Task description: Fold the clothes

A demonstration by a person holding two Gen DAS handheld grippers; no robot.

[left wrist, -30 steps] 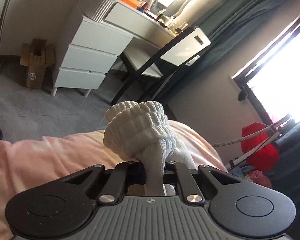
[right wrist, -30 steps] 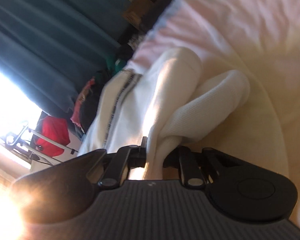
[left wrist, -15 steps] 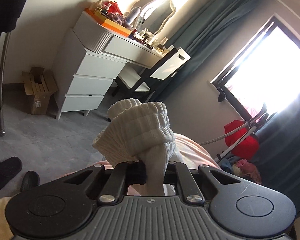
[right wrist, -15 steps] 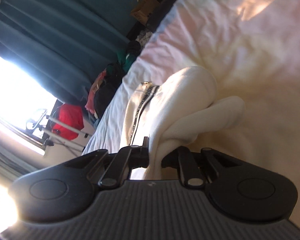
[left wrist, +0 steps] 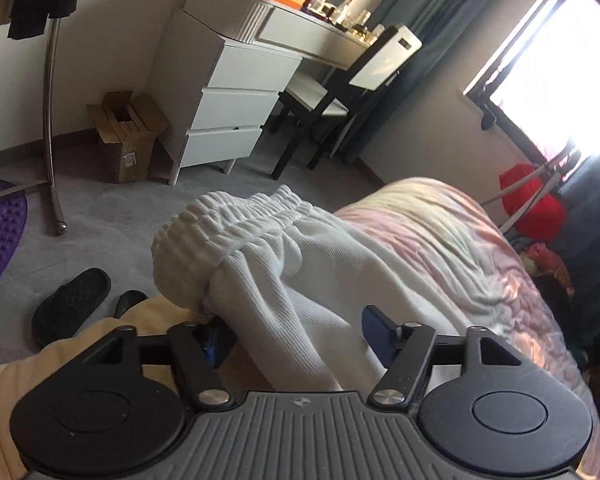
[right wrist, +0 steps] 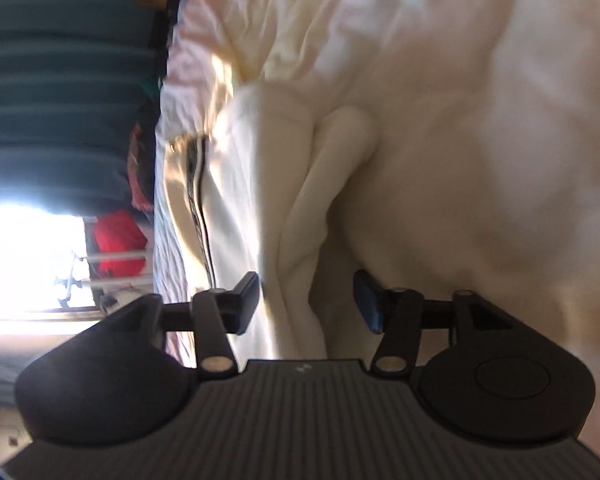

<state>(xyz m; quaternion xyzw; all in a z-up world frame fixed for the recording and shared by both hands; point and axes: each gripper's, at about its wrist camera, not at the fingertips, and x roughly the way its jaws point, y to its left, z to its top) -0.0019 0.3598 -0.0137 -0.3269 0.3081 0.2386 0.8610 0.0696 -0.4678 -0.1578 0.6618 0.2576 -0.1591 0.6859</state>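
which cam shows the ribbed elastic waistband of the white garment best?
Left wrist view. The ribbed waistband sits bunched just ahead of the open left gripper, sharp and evenly lit. The right wrist view shows only smooth, blurred cream fabric between the open right gripper; no waistband visible.

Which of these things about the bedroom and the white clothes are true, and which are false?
1. The left tool is clamped shut on the white garment. False: its jaws stand apart, with the cloth lying loose between them.
2. The right tool is open. True.
3. A cardboard box sits on the floor beside the white drawers. True.
4. The bed cover is dark blue. False: it is pale pink.
5. Black slippers lie on the floor. True.
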